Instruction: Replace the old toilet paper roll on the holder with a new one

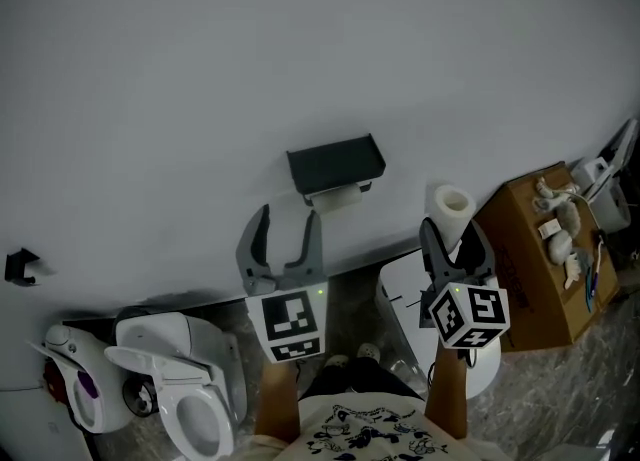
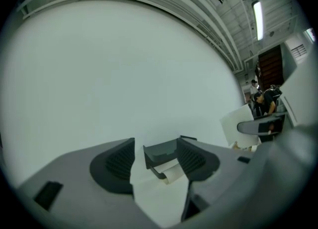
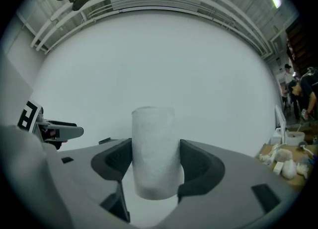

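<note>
Clearly the swap has not begun: the black wall-mounted holder (image 1: 335, 166) carries the old roll (image 1: 338, 199), a thin pale tube hanging just under its shelf on the far wall. The left gripper (image 1: 288, 219) is raised toward it with its fingers released and spread wide, nothing between them. In the left gripper view the holder (image 2: 160, 152) and the old roll (image 2: 173, 173) sit framed in the gap, well short of contact. That lining-up suggests this hand is meant to pull the spent roll off first.

The right gripper (image 1: 455, 241) waits to the right of the holder and a little lower, its fingers clenched on the new toilet paper roll (image 1: 450, 209). The roll stands upright between the fingers, gripped across its soft sides in the right gripper view (image 3: 155, 148). It is probably kept clear so the left has room to work, yet near enough to go on once the bar is free.

A toilet (image 1: 190, 394) stands at the near left and a cardboard box (image 1: 530, 249) at the right; neither is in the way.
</note>
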### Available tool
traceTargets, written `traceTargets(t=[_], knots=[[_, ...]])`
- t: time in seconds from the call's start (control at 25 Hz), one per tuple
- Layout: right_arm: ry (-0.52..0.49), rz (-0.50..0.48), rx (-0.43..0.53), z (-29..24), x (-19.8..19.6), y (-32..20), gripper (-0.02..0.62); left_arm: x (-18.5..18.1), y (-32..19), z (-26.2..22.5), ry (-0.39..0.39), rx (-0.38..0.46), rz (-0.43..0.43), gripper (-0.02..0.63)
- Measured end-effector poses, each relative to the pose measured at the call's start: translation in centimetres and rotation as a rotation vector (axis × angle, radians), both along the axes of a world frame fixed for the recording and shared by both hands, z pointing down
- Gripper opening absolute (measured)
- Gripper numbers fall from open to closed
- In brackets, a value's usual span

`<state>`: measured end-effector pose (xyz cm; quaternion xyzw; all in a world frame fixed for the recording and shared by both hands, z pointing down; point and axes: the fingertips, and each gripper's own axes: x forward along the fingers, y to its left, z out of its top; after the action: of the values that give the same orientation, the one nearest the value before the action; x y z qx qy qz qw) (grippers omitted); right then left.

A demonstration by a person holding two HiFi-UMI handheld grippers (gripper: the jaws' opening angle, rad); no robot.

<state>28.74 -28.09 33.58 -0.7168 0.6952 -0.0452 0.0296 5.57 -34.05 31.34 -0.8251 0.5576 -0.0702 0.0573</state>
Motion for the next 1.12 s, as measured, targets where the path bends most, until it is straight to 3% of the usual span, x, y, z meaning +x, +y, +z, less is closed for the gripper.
traceTargets(t=[0.2,0.36,0.72,0.92,1.12], knots=[[-0.003,-0.017,-0.018,0.8,0.2,-0.9,0.305,0.8,-0.6,0.7,-0.075,0.006,0.007,0.249],[0.005,-0.025,-0.037,1.6,0.2,-1.5,0.305,1.3,-1.4,2.6,-0.202,-0.021,0.013,0.249],[0.01,-0.022,-0.069,3.1,1.5,-2.2,0.305,3.7,-2.9,8.3,-0.675,-0.026,0.024,0.247],[0.009,-0.008,-0.077,3.5,2.7,-2.9,0.305,5.9,-4.0,10.6,-1.011,0.035,0.012,0.247],[0.014,-0.009,-0.082,3.7,3.5,-3.5,0.305,8.1,-5.0,12.7,-1.168,0.04,0.046,0.247]])
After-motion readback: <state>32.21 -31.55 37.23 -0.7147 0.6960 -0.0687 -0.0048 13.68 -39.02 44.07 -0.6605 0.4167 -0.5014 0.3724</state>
